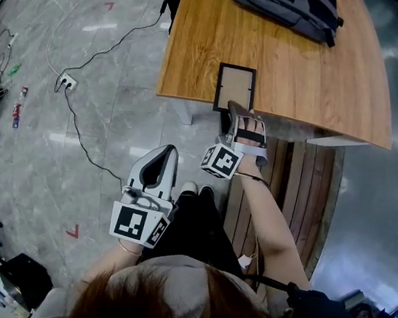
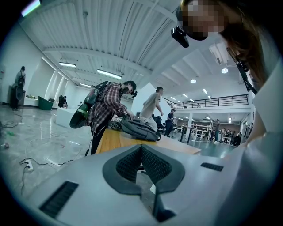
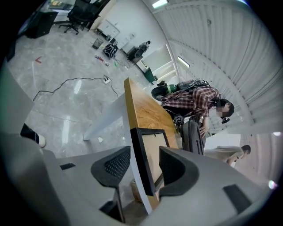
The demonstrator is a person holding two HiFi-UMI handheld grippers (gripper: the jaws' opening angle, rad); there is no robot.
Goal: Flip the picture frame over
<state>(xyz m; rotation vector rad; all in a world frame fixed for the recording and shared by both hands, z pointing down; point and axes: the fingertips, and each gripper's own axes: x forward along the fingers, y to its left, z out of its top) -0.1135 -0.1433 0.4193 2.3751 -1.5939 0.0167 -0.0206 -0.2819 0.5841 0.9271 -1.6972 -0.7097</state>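
The picture frame [image 1: 235,88] lies flat on the wooden tabletop [image 1: 300,66], right at the tabletop's near edge and toward its left end. It has a black rim, and a tan panel faces up. Whether that panel is the front or the back cannot be told.

The right claw [image 1: 239,111] reaches over the tabletop's near edge to the frame's near rim. In the right gripper view the right claw [image 3: 143,161] stands wide open, with the frame [image 3: 154,145] edge-on between its two jaws. One dark pad sits clear of the black rim with a gap showing. The other pad is close beside the tan face, and neither presses on it. The frame rests on the tabletop [image 3: 141,106], not in a grip.

The left claw [image 1: 161,158] hangs well back from the tabletop's near edge, over the grey floor [image 1: 100,133] and close to the person's body. In the left gripper view the left claw [image 2: 141,152] has its ribbed pads closed together at the tip, with nothing between them.

A dark backpack [image 1: 287,5] lies at the tabletop's far side, and a person in a plaid shirt [image 3: 194,99] leans over it there.
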